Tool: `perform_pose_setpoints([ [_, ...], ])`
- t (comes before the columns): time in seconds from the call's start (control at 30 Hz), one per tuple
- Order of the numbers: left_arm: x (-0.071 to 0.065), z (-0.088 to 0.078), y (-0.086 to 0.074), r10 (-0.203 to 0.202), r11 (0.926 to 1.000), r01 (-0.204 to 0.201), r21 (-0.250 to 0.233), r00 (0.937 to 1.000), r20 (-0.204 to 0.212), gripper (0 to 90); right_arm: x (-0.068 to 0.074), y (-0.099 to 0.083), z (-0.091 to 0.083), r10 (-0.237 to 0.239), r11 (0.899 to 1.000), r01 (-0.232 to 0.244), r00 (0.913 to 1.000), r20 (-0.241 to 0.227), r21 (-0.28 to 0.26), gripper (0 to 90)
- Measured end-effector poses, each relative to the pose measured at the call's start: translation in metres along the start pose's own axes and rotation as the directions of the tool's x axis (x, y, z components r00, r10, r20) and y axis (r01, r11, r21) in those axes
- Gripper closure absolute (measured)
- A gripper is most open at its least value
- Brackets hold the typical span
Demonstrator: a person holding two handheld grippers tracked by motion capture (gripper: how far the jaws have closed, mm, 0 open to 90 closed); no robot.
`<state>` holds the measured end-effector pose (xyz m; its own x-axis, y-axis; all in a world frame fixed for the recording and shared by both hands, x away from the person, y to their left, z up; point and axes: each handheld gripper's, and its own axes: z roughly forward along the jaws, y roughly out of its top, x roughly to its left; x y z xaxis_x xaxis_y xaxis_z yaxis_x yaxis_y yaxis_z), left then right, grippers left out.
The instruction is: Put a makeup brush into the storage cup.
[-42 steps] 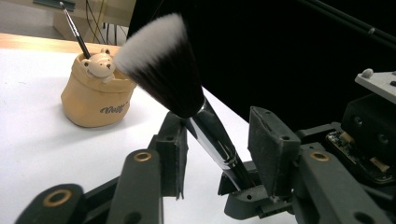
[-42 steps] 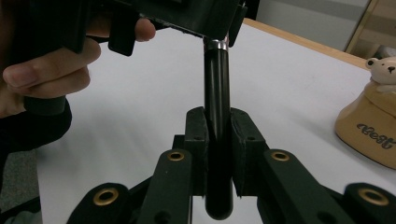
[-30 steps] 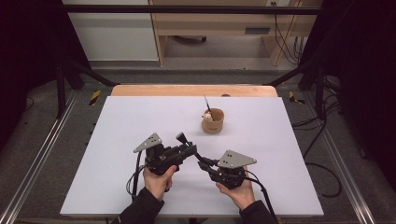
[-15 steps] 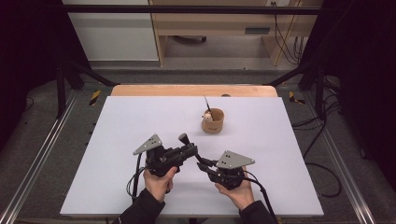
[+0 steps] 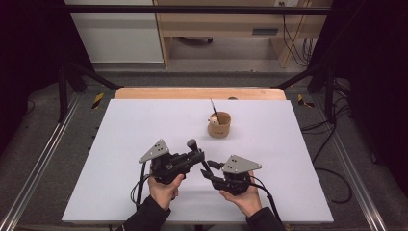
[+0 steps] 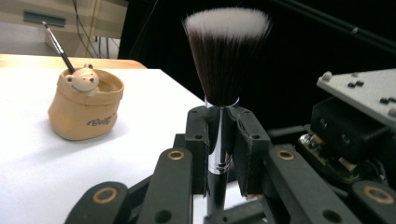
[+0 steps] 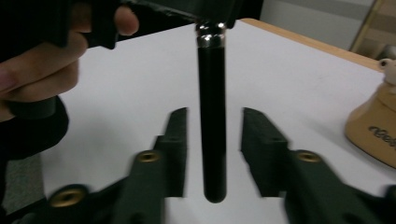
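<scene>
One makeup brush (image 6: 223, 93) is clamped upright, bristles up, by the left gripper (image 6: 223, 154); the right gripper (image 7: 212, 144), fingers just opened, flanks its handle untouched.

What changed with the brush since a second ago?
The right gripper has just opened its fingers and let go of the brush handle, which now hangs free between them. The left gripper closed on the brush and holds it alone. The cup stayed put, as did both hands.

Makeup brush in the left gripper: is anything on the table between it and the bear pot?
Nothing visible. The makeup brush is clamped upright in the left gripper; bare table lies between it and the bear pot, which already holds a thin brush.
</scene>
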<state>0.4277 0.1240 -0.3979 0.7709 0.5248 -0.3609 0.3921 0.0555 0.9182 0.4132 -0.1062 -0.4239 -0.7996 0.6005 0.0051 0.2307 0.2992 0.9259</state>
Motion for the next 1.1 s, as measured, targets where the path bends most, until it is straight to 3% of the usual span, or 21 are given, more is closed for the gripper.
perform_pose_setpoints([
  [0.1, -0.002, 0.001, 0.000, 0.022, 0.9996, -0.022, 0.017, 0.9996, -0.017, 76.9, -0.001, 0.001, -0.001, 0.009, 1.000, -0.009, 0.9997, 0.021, -0.010, 45.6],
  [0.23, -0.004, 0.004, -0.002, 0.035, 0.9989, -0.034, 0.033, 0.9990, -0.026, 76.9, -0.001, 0.002, -0.002, 0.004, 1.000, -0.004, 0.9995, 0.030, -0.008, 47.1],
  [0.77, -0.010, 0.012, -0.007, 0.084, 0.9938, -0.081, 0.075, 0.9958, -0.036, 76.9, 0.002, 0.006, -0.004, 0.020, 1.000, -0.020, 0.9998, 0.006, -0.001, 73.1],
  [1.1, -0.014, 0.014, -0.009, 0.110, 0.9901, -0.106, 0.092, 0.9932, -0.039, 76.9, 0.001, 0.006, -0.004, 0.029, 1.000, -0.029, 0.9995, -0.015, 0.009, 79.1],
])
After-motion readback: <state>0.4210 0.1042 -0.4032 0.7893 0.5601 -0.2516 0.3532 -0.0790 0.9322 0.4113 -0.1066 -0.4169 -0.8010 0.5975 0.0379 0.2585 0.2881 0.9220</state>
